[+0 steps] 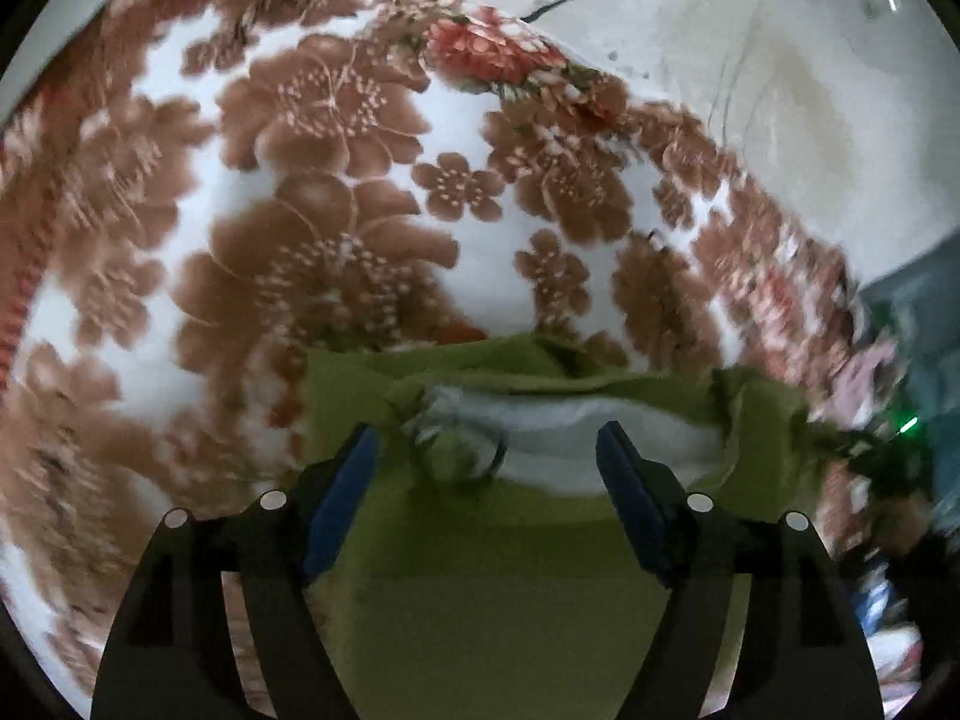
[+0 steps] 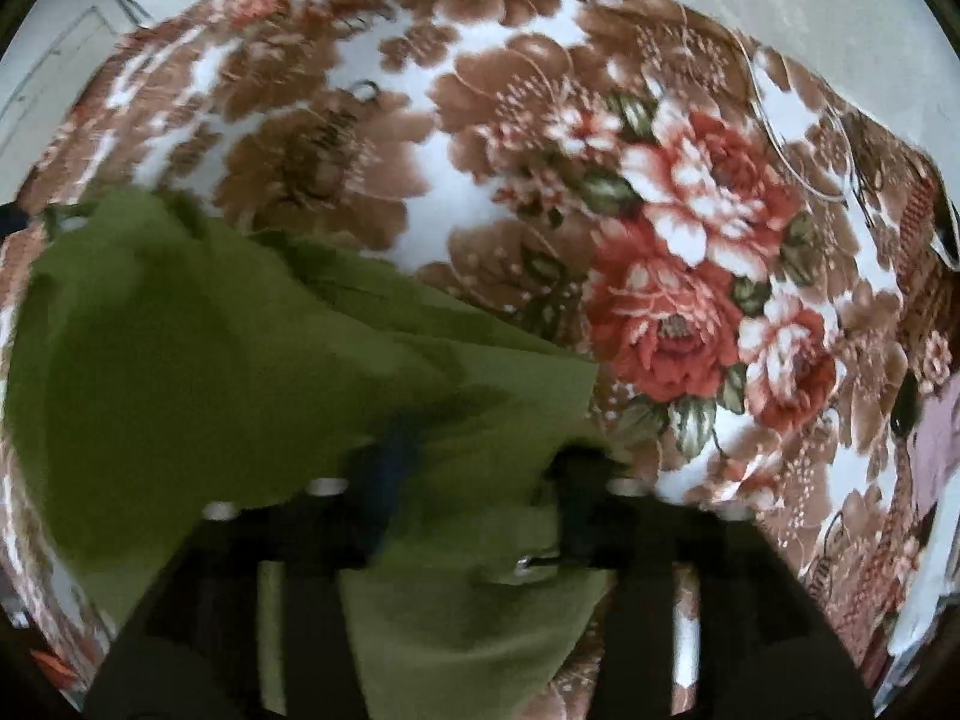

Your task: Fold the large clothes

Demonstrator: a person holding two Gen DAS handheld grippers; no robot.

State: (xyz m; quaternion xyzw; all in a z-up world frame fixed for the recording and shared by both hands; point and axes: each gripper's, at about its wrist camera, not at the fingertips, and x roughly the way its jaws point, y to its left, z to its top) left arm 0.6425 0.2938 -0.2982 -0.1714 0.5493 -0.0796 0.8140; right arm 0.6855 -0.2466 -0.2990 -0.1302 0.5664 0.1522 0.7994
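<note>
- The olive-green garment [image 1: 510, 588] lies on a floral blanket [image 1: 336, 180], brown blossoms on white. In the left wrist view it sits at the near edge of the scene, directly under the tool, with a white inner lining [image 1: 576, 438] showing at its opened far end.
- The left claw [image 1: 487, 483] is released: its blue pads [image 1: 339, 498] stand wide apart over the cloth, with nothing between them. It hovers near the lining and a small dark loop [image 1: 480, 456] that is too blurred to identify.
- In the right wrist view the same garment [image 2: 240, 360] spreads across the left and near part of the blanket [image 2: 690, 228], with red roses on bare blanket to the right.
- The right claw [image 2: 480, 474] is motion-blurred and cloth drapes between and over its fingers. I cannot tell whether it is clenched on the fabric or merely beneath it.
- My reading is that a fold is underway, with the right side carrying an edge.
- To do it well, the left claw should probably pinch the far hem, taking both layers together so the lining does not slip out.
- Both edges ought to travel level, keeping the cloth taut enough to avoid bunching.
</note>
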